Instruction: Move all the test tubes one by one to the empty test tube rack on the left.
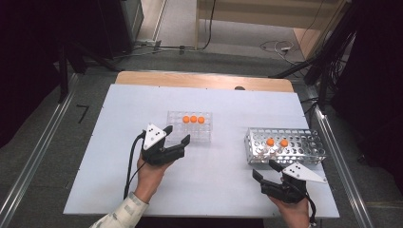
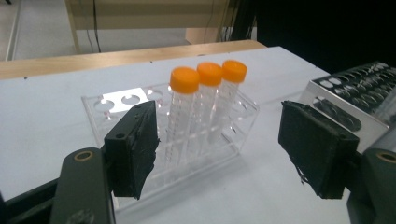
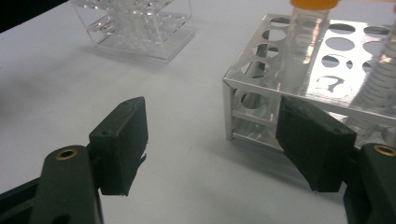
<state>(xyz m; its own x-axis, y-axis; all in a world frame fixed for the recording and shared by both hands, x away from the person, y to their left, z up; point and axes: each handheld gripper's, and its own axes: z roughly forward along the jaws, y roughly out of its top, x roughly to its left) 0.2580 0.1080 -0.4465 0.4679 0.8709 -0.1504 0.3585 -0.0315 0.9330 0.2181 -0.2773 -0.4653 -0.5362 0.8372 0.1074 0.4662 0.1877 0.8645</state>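
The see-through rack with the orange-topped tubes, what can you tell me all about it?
The clear rack looks like see-through plastic, a small box with round holes in its top. It sits flat on the white table, left of the metal rack. Three tubes with orange caps stand upright in one row; the other holes are empty. The left gripper hovers open right before it, not touching.

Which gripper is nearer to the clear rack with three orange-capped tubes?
Left. The left gripper is right at the clear rack, open at its near left corner. The right gripper sits far off, beside the metal rack.
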